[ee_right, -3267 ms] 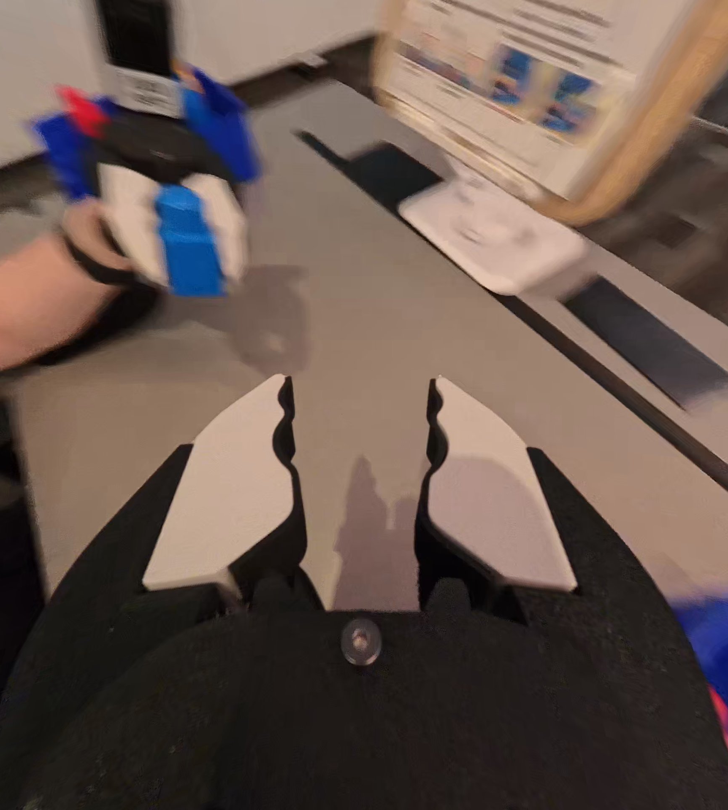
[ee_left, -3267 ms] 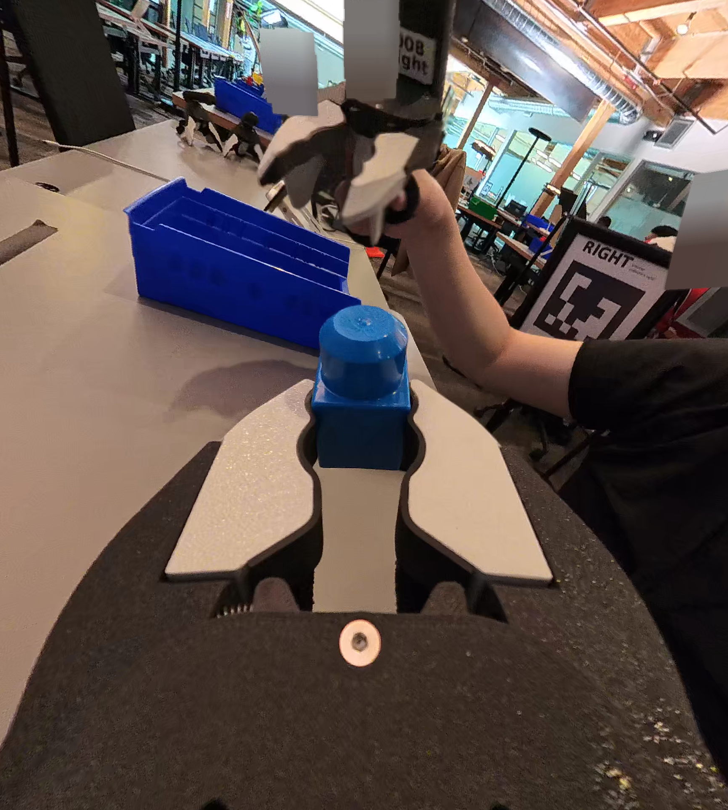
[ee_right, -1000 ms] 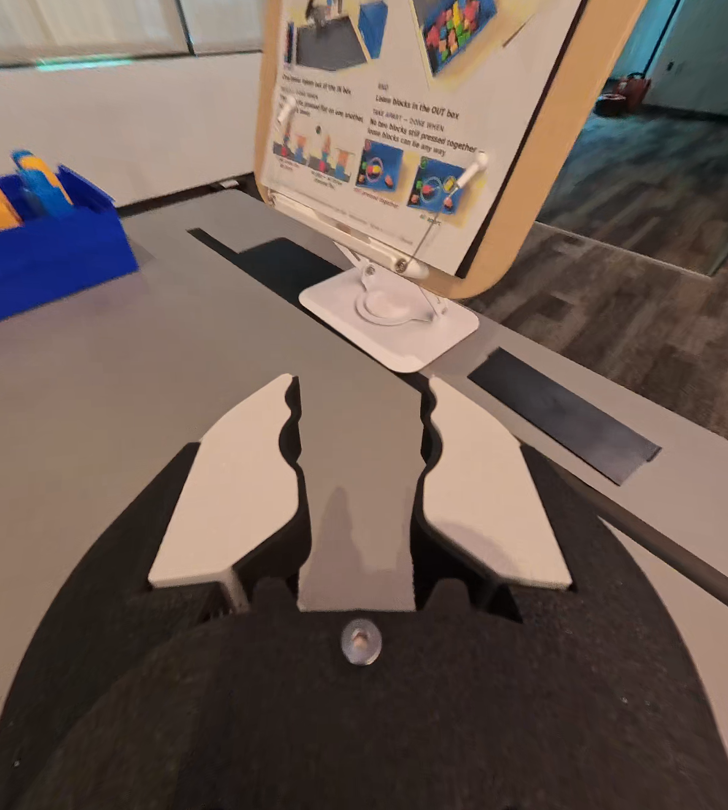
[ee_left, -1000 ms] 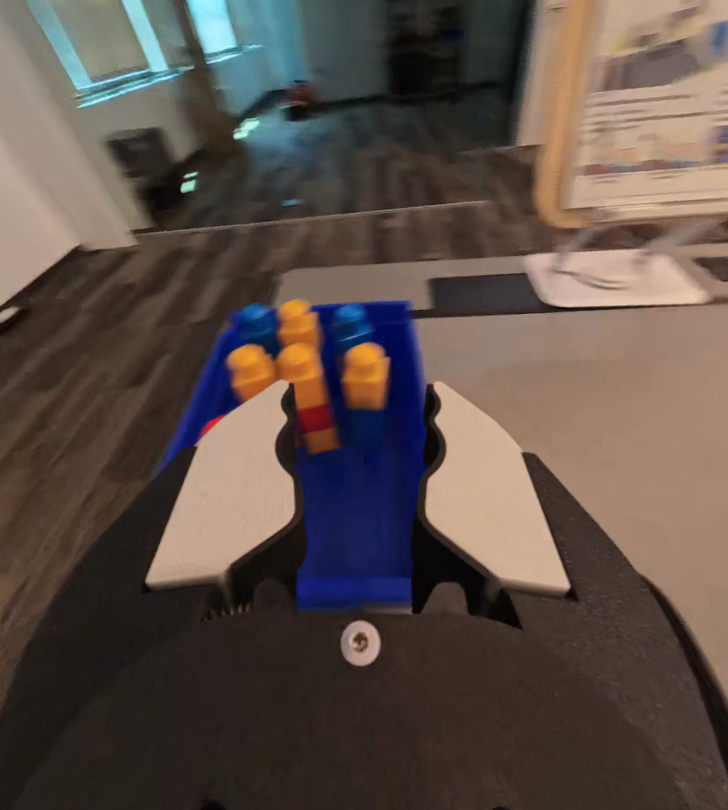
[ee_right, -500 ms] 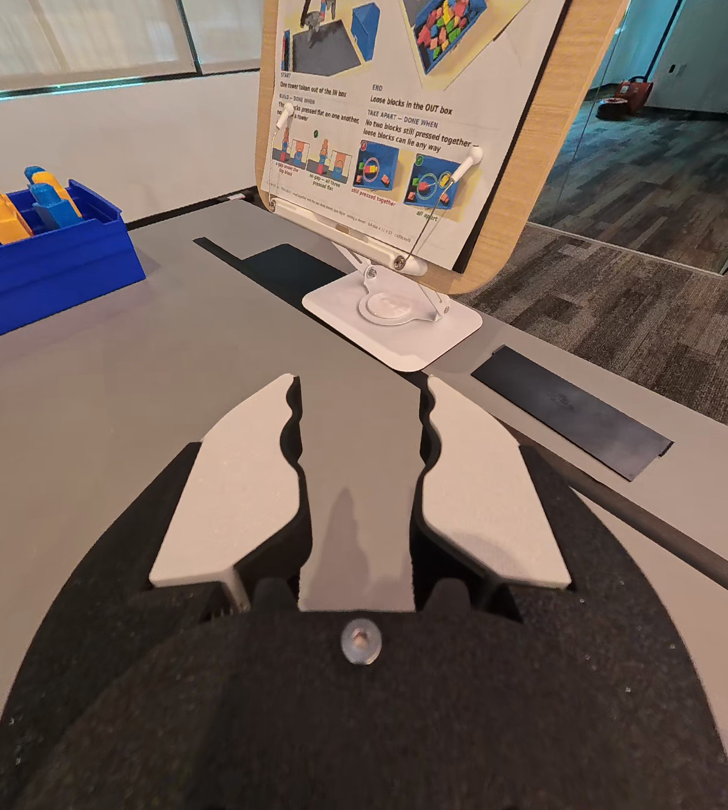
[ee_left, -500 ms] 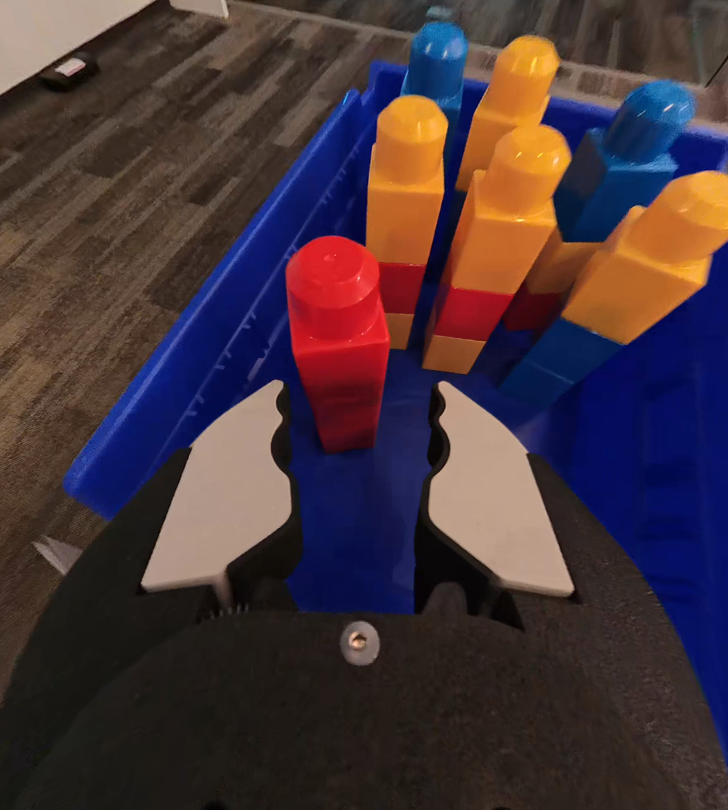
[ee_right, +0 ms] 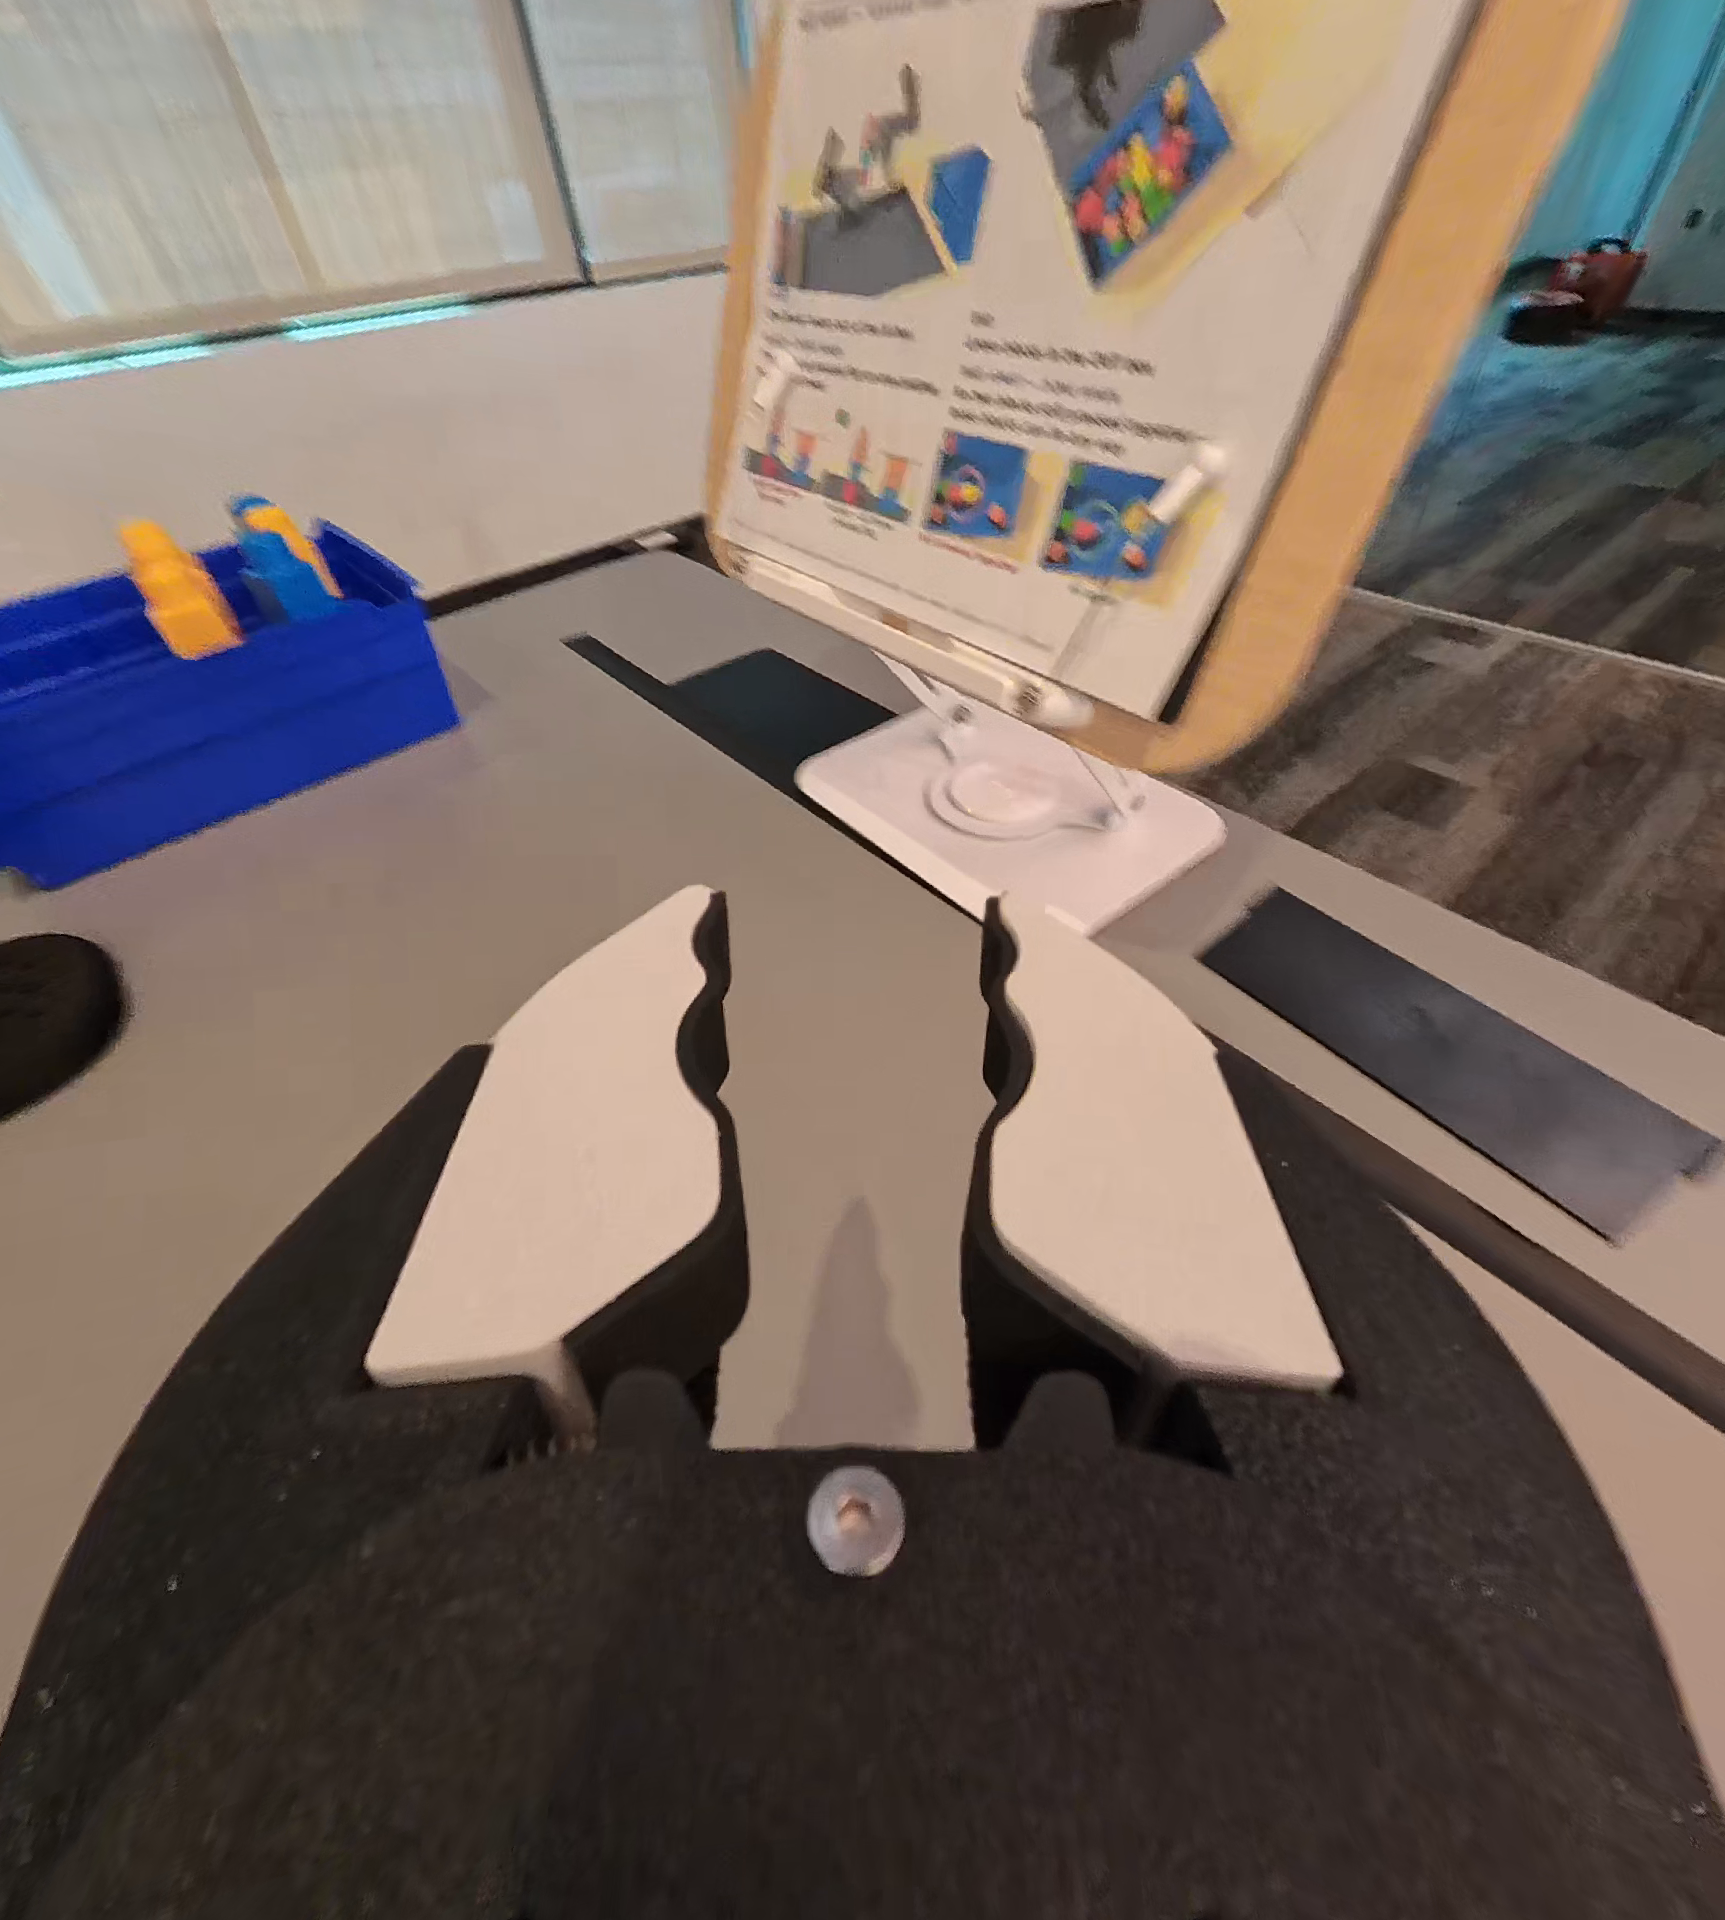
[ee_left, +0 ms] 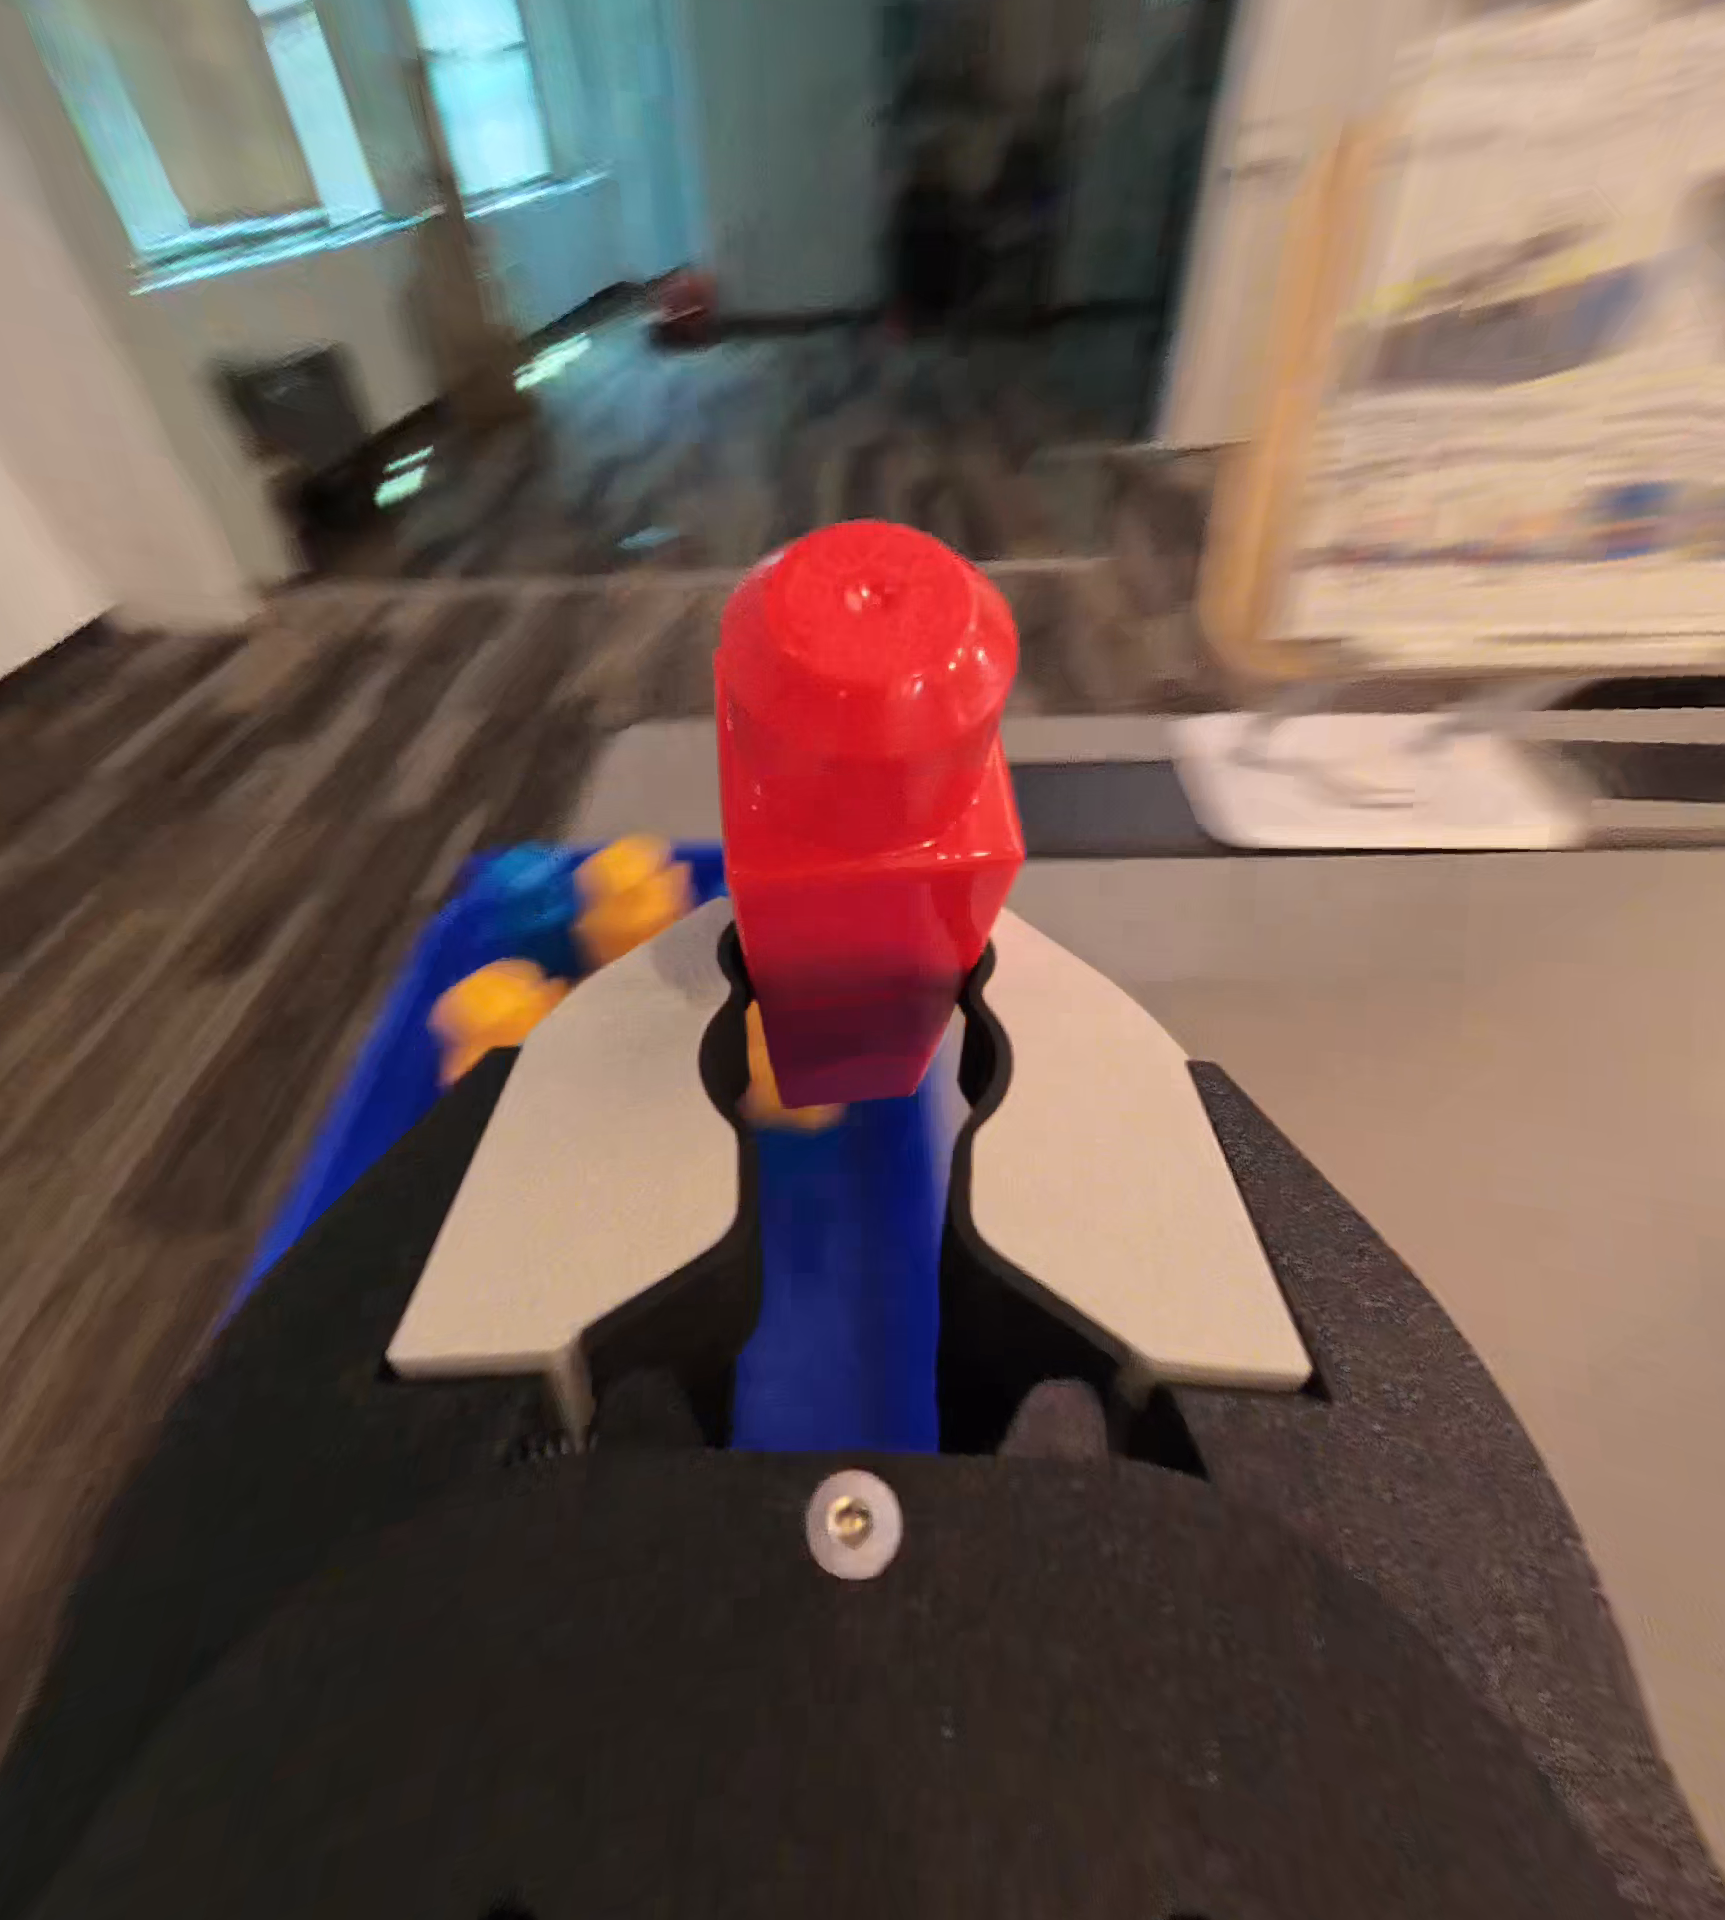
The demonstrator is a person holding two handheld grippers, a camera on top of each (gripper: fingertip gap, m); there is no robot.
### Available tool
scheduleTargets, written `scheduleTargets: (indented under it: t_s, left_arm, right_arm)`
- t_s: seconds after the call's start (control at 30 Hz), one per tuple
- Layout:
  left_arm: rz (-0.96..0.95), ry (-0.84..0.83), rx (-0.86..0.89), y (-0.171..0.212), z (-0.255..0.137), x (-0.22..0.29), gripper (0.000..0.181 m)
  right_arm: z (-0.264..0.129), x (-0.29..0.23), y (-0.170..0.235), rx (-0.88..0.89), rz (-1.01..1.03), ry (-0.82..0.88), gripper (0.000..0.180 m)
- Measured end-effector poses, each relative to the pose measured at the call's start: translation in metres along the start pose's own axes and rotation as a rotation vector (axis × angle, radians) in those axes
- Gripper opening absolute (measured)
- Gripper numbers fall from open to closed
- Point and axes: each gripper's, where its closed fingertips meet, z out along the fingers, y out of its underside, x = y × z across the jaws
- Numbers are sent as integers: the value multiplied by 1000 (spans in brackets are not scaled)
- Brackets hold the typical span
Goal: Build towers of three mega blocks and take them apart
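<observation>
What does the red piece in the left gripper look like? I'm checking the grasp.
The red tower is glossy plastic with a round stud on top. It looks like stacked red blocks, though the seams are blurred. It stands upright, pinched near its base by the left gripper, lifted above the blue bin.

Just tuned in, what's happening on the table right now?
The left claw is shut on a red plastic mega block, held up above the blue plastic bin that holds yellow and blue block towers. The right claw is open and empty over the grey tabletop, pointing toward the wood-framed instruction board on its white stand.
</observation>
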Motion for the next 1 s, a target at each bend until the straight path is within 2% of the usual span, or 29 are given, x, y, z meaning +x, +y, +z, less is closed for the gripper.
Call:
scheduleTargets:
  t_s: [0.1, 0.17, 0.23, 0.3, 0.43, 0.5, 0.53, 0.6, 0.63, 0.67, 0.73, 0.8, 0.83, 0.9, 1.0]
  left_arm:
    - [11, 527, 63, -44, -6, 137, 37]
    - [2, 824, 55, -56, -13, 214, 37]
    - [30, 1023, 32, -59, -15, 274, 37]
    - [87, 1143, -7, -55, -11, 321, 37]
    - [180, 1240, -23, -51, 2, 380, 37]
    - [191, 1300, -30, -52, 2, 398, 37]
    - [199, 1325, -32, -53, 2, 404, 37]
    - [204, 1378, -19, -54, 2, 413, 37]
    - [196, 1409, -3, -56, 1, 417, 37]
    - [183, 1431, 14, -58, 2, 419, 36]
    - [156, 1447, 29, -57, 7, 419, 36]
    - [140, 1432, 31, -48, 16, 418, 49]
    - [129, 1440, 47, -44, 18, 418, 49]
    - [87, 1467, 83, -40, 21, 416, 36]
    - [22, 1469, 73, -38, 27, 413, 36]
  right_arm:
    - [7, -46, -22, 55, -16, -167, 46]
    - [5, -95, -40, 105, -28, -373, 46]
    - [-6, -146, -55, 148, -44, -599, 48]
    - [-14, -179, -61, 155, -78, -718, 51]
    - [-12, -196, -54, 88, -126, -724, 73]
    - [-3, -189, -49, 59, -148, -659, 78]
    - [-2, -188, -48, 59, -158, -659, 75]
    - [-8, -196, -44, 54, -157, -748, 56]
    - [-8, -194, -44, 57, -161, -754, 42]
    - [-8, -192, -45, 68, -161, -759, 36]
    - [-5, -187, -44, 74, -156, -748, 36]
    - [-3, -185, -43, 78, -136, -751, 35]
    - [-1, -185, -43, 75, -124, -751, 36]
    - [7, -183, -37, 45, -122, -726, 36]
    - [14, -180, -34, 40, -83, -723, 36]
